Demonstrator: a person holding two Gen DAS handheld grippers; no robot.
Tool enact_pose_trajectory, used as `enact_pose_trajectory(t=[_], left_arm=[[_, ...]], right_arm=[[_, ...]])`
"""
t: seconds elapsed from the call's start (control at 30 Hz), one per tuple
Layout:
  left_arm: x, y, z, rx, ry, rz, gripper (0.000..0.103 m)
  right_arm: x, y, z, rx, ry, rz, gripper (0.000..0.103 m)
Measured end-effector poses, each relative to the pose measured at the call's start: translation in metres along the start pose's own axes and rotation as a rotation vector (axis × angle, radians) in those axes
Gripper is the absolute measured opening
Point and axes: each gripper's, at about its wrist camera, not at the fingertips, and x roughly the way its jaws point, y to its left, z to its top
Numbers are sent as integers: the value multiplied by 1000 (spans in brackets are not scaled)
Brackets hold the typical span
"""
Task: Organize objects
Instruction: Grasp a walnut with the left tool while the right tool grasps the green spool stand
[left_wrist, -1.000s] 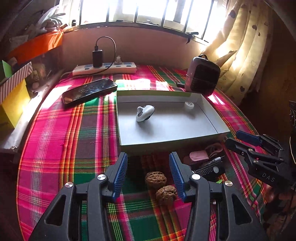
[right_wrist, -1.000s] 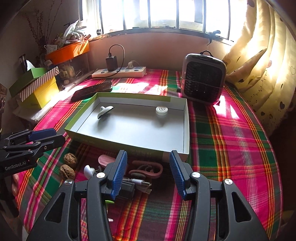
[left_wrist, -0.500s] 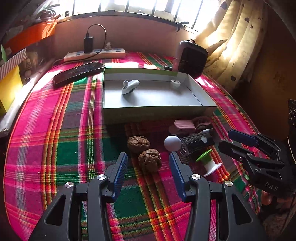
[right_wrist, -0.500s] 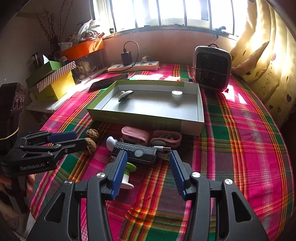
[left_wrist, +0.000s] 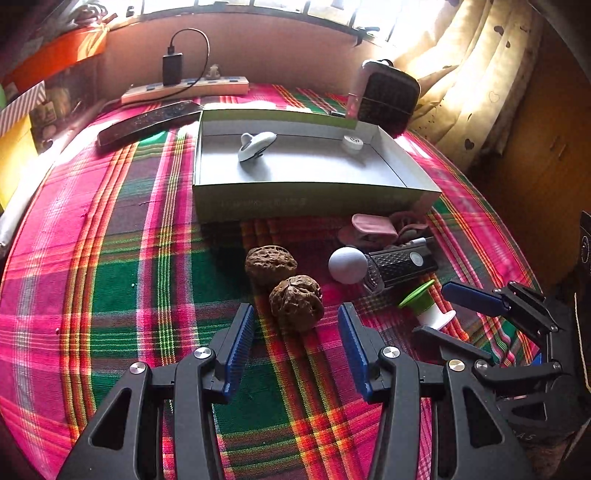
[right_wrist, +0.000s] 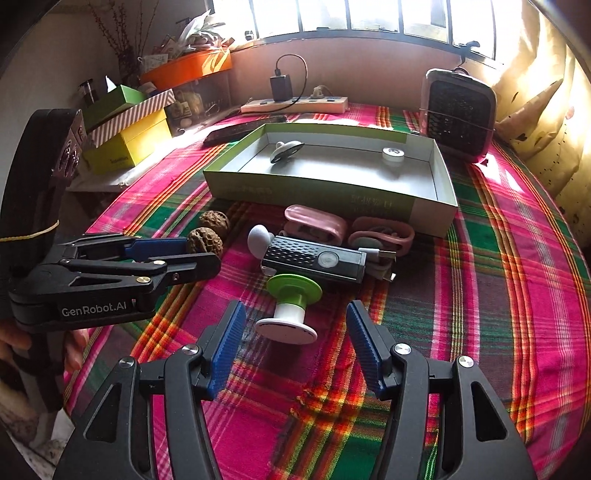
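Observation:
A shallow box (left_wrist: 258, 203) (right_wrist: 424, 212) on the plaid cloth holds a white gadget (left_wrist: 255, 144) (right_wrist: 285, 149) and a small white disc (left_wrist: 352, 143) (right_wrist: 392, 153). In front of it lie two walnuts (left_wrist: 295, 301) (right_wrist: 205, 240), a white ball (left_wrist: 347, 264), a black device (left_wrist: 400, 260) (right_wrist: 314, 260), pink items (left_wrist: 373, 227) (right_wrist: 314, 221) and a green-topped white spool (left_wrist: 426, 304) (right_wrist: 290, 308). My left gripper (left_wrist: 295, 343) (right_wrist: 192, 254) is open, just short of the near walnut. My right gripper (right_wrist: 293, 343) (left_wrist: 448, 314) is open, just short of the spool.
A small heater (left_wrist: 388, 96) (right_wrist: 460, 110) stands behind the box at the right. A power strip (left_wrist: 184, 90) (right_wrist: 295, 105) and a dark phone (left_wrist: 147, 120) (right_wrist: 243, 129) lie at the back. Stacked boxes (right_wrist: 129, 125) stand at the left. Curtains (left_wrist: 461, 74) hang at the right.
Both grippers have pulled back and down from the box toward the loose items; the left now lines up on the near walnut, the right on the spool. Both stay open.

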Motion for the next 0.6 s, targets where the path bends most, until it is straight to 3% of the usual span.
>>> enact_pose_trajectory(t=[0.6], left_arm=[[5, -2, 7, 10, -6, 22, 45]], right_arm=[[10, -2, 1, 0, 31, -36, 58]])
